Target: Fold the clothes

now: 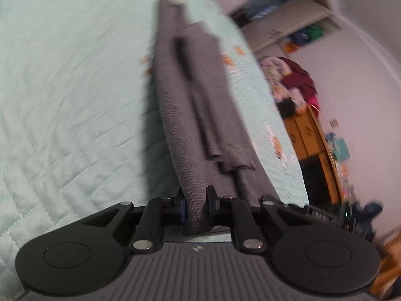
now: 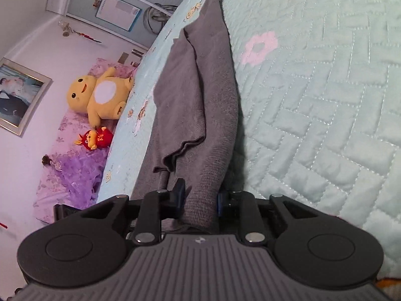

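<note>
Closest to each camera, both tools are clamped on the same grey knit garment (image 1: 200,105). The left gripper (image 1: 195,207) has its jaws pressed against a bunched fold of the fabric, which fills the gap between the black fingers (image 1: 213,200). The right gripper (image 2: 200,200) pinches a thicker gather of the garment (image 2: 198,95) in the same way.

From each grip the cloth runs away in a long, narrow band, folded lengthwise, with a looser layer lying on top whose hem shows part-way along. It lies stretched over the pale mint quilted bedspread (image 1: 62,100), seen in the right wrist view with stitched herringbone lines (image 2: 325,100) and a pink flower patch (image 2: 260,46).

Further off, the left view is smeared, so the far end of the garment is hard to read; beyond the bed edge there seems to be a heap of clothes (image 1: 293,82) atop a yellow wooden cabinet (image 1: 310,145). Beyond the bed in the right view sit a yellow plush toy (image 2: 100,92), a small red plush (image 2: 95,138) and a framed picture (image 2: 17,95) on the wall.
</note>
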Action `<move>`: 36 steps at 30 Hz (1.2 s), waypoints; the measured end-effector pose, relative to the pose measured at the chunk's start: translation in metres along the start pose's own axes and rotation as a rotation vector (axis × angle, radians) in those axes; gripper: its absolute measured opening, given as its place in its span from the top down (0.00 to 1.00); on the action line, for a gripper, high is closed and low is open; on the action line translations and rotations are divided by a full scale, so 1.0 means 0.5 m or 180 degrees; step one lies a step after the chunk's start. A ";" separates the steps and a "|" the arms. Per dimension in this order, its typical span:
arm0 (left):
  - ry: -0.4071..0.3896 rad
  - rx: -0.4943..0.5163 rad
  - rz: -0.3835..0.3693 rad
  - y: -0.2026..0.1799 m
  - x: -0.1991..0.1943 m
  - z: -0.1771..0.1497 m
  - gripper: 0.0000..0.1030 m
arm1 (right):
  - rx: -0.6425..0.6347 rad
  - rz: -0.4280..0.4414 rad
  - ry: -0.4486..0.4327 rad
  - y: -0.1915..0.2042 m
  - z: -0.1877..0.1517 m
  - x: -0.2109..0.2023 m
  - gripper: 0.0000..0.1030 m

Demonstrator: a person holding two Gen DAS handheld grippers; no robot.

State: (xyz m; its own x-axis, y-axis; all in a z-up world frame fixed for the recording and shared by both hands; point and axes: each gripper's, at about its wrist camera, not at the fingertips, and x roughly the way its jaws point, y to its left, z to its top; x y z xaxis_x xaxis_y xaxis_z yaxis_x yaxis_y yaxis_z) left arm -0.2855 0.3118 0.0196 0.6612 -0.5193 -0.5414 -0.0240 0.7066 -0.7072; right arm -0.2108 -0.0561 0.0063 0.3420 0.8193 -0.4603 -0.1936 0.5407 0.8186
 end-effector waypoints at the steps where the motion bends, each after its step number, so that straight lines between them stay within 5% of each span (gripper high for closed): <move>1: 0.0045 0.0099 0.0081 -0.008 0.003 0.001 0.86 | -0.0063 0.0049 -0.0017 0.006 -0.002 -0.009 0.79; 4: 0.0201 0.0026 0.0346 0.018 0.034 -0.004 0.82 | -0.0236 -0.0122 0.0105 0.002 -0.006 0.003 0.80; 6: 0.0087 -0.0220 0.0211 0.046 0.032 -0.012 0.80 | -0.0167 0.0010 0.0097 -0.027 -0.007 0.013 0.81; 10: -0.0018 -0.0172 0.0146 0.047 0.013 -0.024 0.79 | 0.0148 0.0282 0.0061 -0.057 -0.018 -0.022 0.76; 14: -0.0213 -0.0216 0.0099 0.045 -0.007 -0.075 0.78 | 0.0049 0.0175 0.0508 -0.056 -0.088 -0.052 0.75; 16: -0.0183 -0.0217 0.0019 0.043 -0.018 -0.109 0.78 | -0.0001 0.0122 0.0731 -0.055 -0.123 -0.067 0.92; 17: -0.0090 -0.0199 -0.0034 0.039 -0.019 -0.124 0.78 | -0.0029 0.0058 0.0841 -0.054 -0.140 -0.073 0.92; 20: 0.0132 -0.0172 -0.0129 0.032 -0.025 -0.139 0.79 | -0.0158 -0.0697 0.1125 -0.041 -0.177 -0.073 0.86; 28: -0.0119 0.0246 -0.0573 -0.042 -0.074 -0.059 0.74 | -0.0248 0.0109 0.0758 0.060 -0.134 -0.086 0.76; 31: -0.0321 0.0291 -0.0434 -0.057 -0.073 0.009 0.54 | -0.0209 0.0383 0.0482 0.090 -0.073 -0.061 0.73; 36: -0.0479 0.0180 -0.0175 -0.058 -0.026 0.126 0.49 | 0.0013 0.0673 0.0102 0.114 0.051 0.003 0.69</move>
State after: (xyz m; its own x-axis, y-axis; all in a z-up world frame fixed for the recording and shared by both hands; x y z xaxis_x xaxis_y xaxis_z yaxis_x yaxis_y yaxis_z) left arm -0.2460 0.3283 0.0758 0.7653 -0.4831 -0.4253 0.0548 0.7073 -0.7048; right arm -0.1981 -0.0290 0.0611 0.2647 0.9201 -0.2887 -0.2543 0.3554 0.8995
